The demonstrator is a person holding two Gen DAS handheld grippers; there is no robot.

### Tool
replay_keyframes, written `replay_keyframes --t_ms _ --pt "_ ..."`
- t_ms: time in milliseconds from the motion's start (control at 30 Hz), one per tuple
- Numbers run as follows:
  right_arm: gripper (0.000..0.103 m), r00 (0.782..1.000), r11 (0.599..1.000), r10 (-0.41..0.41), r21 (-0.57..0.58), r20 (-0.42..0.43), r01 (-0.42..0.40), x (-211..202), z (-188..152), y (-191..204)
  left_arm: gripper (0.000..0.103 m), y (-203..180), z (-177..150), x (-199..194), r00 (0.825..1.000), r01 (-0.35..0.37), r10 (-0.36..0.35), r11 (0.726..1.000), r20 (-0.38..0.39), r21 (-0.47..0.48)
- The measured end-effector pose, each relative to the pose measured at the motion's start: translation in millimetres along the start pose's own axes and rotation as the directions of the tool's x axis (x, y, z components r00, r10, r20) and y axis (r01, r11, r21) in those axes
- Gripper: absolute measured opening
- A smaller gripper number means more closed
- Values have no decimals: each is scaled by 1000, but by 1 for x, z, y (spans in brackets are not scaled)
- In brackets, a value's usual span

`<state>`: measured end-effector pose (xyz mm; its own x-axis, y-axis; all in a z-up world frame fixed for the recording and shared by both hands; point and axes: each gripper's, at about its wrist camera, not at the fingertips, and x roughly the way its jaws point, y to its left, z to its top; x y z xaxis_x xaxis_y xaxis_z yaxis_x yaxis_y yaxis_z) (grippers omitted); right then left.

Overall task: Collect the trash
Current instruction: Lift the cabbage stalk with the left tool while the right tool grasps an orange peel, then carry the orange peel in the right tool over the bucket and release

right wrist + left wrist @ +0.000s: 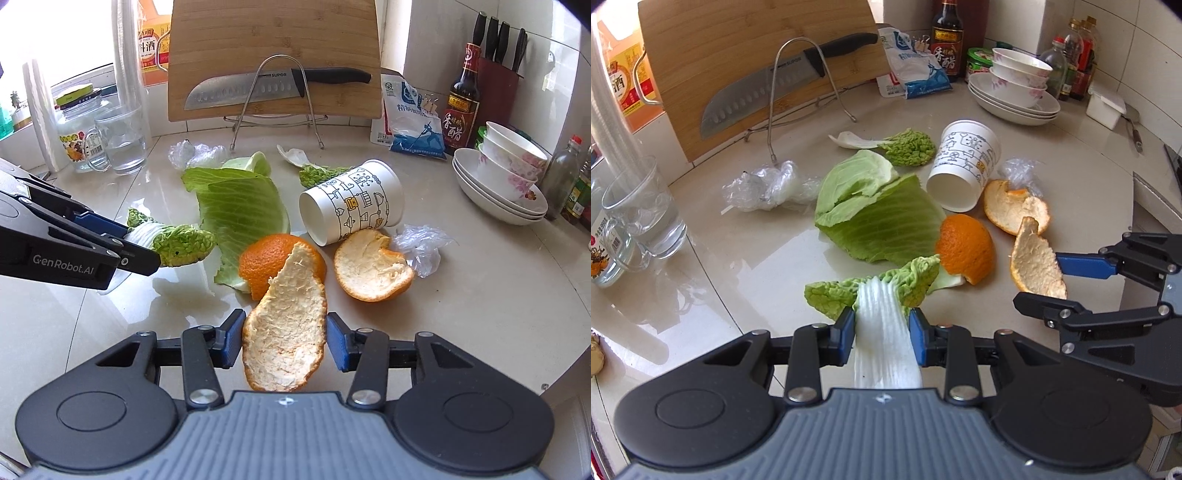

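Observation:
My left gripper (882, 332) is shut on the white stem of a napa cabbage leaf (875, 291), held a little above the counter; the right wrist view shows it (144, 247) at the left with the leaf (184, 243). My right gripper (284, 339) is shut on a curled piece of orange peel (288, 317), pith side up. Lying on the counter are a big green cabbage leaf (879, 218), a domed orange peel (266, 258), another peel (369, 269), a tipped paper cup (351, 203), a small napa leaf (905, 146) and crumpled plastic wrap (764, 186).
A cutting board (273, 44) leans on a wire rack at the back with a knife (258, 88) across it. Glass mugs (642, 210) stand at the left. Stacked bowls and plates (506, 177), bottles and a salt bag (410, 114) are at the right. The counter edge (1145, 206) runs along the right.

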<state>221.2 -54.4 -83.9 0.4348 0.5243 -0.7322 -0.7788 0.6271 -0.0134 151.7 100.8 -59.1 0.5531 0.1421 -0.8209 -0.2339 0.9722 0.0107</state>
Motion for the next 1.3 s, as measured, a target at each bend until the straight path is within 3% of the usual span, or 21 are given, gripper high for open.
replay_keyframes --t_ms 400,733,900,1033,1233,1300 --pt "52 992 985 -122 123 -5 122 -60 -45 -41 30 -62 9 -27 991 127 -131 974 12 189" --pt "53 956 911 -274 291 -103 293 -102 -123 -98 30 -153 18 -26 958 265 -287 895 9 359" --pt "53 935 860 -308 369 -176 353 -98 -168 -123 30 -194 17 -20 945 302 -328 860 -9 412" --pt "53 931 834 -292 419 -220 360 -86 -202 -142 30 -221 16 -15 940 312 -340 841 -18 442" --pt "54 927 807 -258 466 -273 362 -54 -246 -162 30 -252 14 -2 944 311 -327 839 -44 447" --pt "60 925 802 -252 474 -285 364 -48 -255 -168 30 -260 12 2 945 311 -325 838 -49 449"
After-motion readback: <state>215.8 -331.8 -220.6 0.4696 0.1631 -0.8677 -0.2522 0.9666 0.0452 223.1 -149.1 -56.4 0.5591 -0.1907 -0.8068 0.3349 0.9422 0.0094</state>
